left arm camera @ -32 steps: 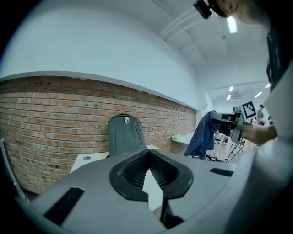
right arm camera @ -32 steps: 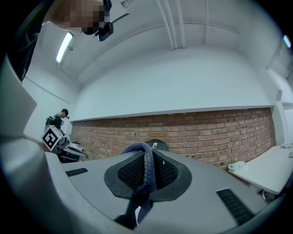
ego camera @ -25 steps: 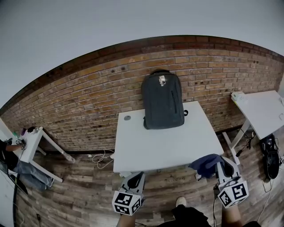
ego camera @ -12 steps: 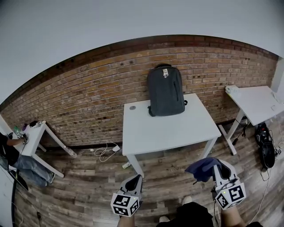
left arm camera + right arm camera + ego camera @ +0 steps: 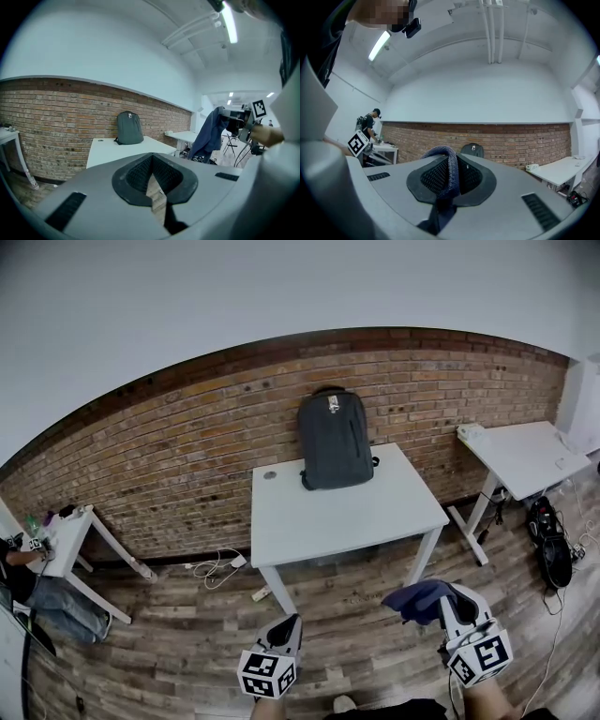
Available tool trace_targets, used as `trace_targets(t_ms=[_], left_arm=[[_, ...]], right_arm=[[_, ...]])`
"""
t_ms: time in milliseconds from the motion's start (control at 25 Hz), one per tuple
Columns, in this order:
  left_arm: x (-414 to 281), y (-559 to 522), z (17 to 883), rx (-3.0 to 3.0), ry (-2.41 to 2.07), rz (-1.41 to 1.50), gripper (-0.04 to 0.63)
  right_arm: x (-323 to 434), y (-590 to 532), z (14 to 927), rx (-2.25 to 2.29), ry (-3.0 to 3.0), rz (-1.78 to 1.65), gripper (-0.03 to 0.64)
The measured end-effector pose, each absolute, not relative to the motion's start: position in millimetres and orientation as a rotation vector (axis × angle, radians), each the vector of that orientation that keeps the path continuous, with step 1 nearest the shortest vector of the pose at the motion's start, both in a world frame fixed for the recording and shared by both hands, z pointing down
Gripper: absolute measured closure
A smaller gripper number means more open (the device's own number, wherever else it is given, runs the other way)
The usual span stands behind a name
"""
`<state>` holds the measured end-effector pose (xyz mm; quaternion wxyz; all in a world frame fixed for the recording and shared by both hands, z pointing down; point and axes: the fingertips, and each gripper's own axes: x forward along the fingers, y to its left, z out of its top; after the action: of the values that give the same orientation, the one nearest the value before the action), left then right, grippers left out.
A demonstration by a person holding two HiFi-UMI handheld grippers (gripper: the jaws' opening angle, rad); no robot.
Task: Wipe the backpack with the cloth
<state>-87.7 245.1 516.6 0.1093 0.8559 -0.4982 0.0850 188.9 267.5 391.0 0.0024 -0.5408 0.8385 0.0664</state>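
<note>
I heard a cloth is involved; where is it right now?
In the head view, the blue cloth hangs from the right gripper at lower right, above the wooden floor, away from the white table.

R gripper (image 5: pixel 448 602) w/ cloth (image 5: pixel 417 599) now well clear of table (image 5: pixel 347 517).

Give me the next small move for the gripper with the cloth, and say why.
Probably step toward the white table and carry the right gripper forward to the backpack. The blue cloth is clamped in its jaws, but the backpack stands upright against the brick wall at the table's far edge, while the gripper hangs over the wooden floor, short of the table.
</note>
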Motion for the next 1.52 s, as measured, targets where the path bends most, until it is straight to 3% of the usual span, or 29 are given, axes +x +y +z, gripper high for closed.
trace_targets(t_ms=[760,1160,1520], left_arm=[[35.2,435.9,525.9,2.519,-1.443,0.291,0.607],[70.6,540.8,525.8,2.488,-1.476,0.310,0.607],[74.0,562.1,508.8,2.519,-1.470,0.357,0.607]], right_arm=[[291.8,451.4,407.6,-1.587,2.655,0.137,0.588],[323.2,532.6,396.2,-1.464,2.658,0.077,0.586],[322.7,563.0,386.0,-1.429,2.624,0.037,0.587]])
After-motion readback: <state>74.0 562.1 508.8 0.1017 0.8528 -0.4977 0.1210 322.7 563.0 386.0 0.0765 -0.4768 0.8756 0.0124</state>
